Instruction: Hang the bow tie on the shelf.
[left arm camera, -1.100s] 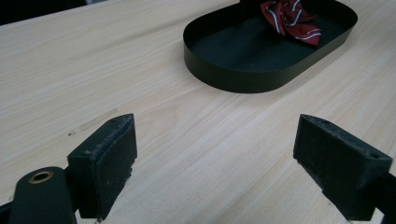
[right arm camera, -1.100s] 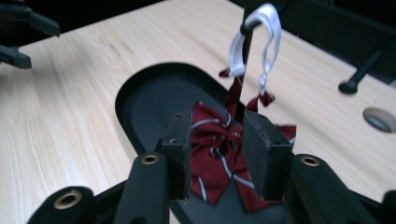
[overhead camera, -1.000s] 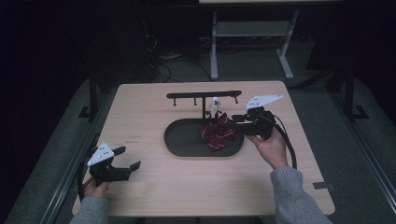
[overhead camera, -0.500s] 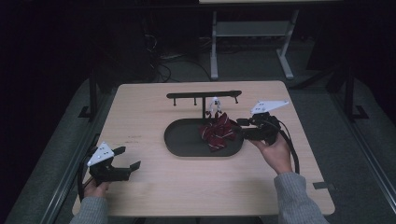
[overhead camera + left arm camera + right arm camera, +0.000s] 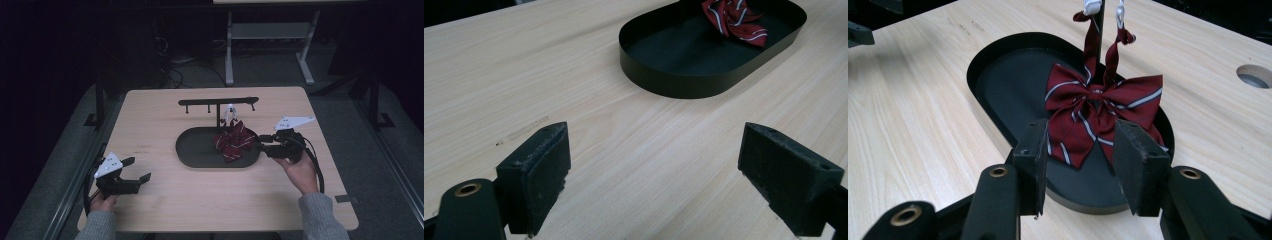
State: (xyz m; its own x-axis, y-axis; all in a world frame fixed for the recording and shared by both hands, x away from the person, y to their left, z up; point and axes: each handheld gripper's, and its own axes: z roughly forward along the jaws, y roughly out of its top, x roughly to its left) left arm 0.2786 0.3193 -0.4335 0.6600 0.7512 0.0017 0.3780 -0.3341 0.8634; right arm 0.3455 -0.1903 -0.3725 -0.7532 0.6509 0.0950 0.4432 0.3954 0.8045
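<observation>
The striped bow tie [image 5: 1100, 117] lies in the right end of the black oval tray [image 5: 192, 150], its straps running up to the stand's post. The right gripper [image 5: 1083, 160], released with nothing between its jaws, sits just beside the tray's right rim, the bow directly ahead. The left gripper [image 5: 131, 170] is well apart at the counter's [image 5: 165, 205] near left, also spread empty.

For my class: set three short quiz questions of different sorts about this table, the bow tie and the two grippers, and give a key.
1. True or false: the bow tie lies flat on the bare table.
2. Which gripper is nearer the tray? A left gripper B right gripper
3. Fill in: the bow tie's straps run up to the ____.

Key: 1 false, it hangs over the tray; 2 B; 3 stand.
</observation>
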